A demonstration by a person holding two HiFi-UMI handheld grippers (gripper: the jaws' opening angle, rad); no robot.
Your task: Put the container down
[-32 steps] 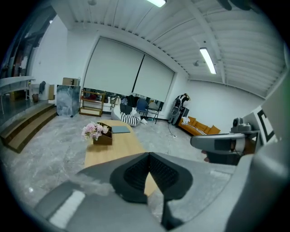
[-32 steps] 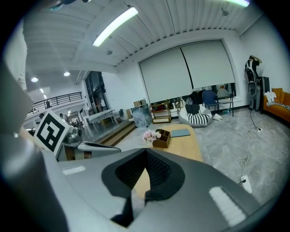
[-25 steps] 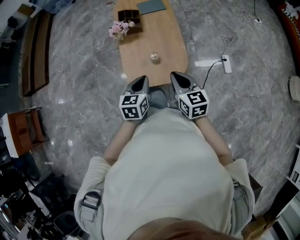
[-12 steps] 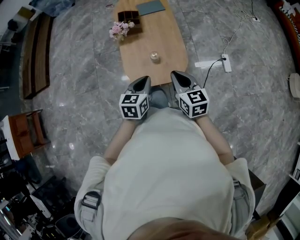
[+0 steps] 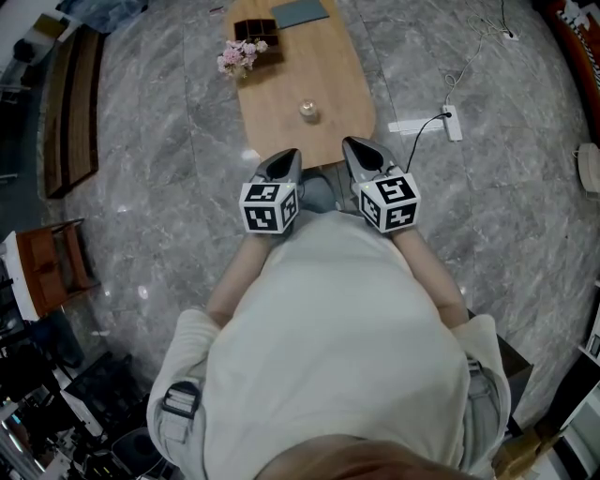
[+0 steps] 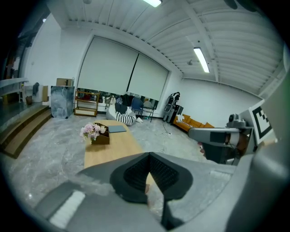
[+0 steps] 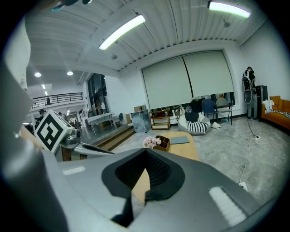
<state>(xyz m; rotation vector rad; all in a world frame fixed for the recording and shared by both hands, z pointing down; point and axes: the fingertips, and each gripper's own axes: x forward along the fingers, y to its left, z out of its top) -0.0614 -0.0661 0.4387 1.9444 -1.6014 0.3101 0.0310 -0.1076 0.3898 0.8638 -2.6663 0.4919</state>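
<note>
A small clear glass container [image 5: 308, 111] stands alone on the near part of the oval wooden table [image 5: 281, 94]. My left gripper [image 5: 289, 156] and right gripper [image 5: 352, 146] are held side by side at the table's near end, short of the container and apart from it. In the left gripper view the left gripper [image 6: 148, 174] is shut, its pads together with nothing between them. In the right gripper view the right gripper [image 7: 145, 168] is shut and empty too. Neither gripper view shows the container.
At the table's far end are a brown box with pink flowers [image 5: 246, 42] and a grey-blue pad [image 5: 302, 13]. A white power strip [image 5: 453, 127] and its cable lie on the marble floor to the right. Wooden steps [image 5: 70, 103] run along the left.
Both grippers have edged slightly forward toward the table's near end. They stay shut and empty, and the container has not moved.
</note>
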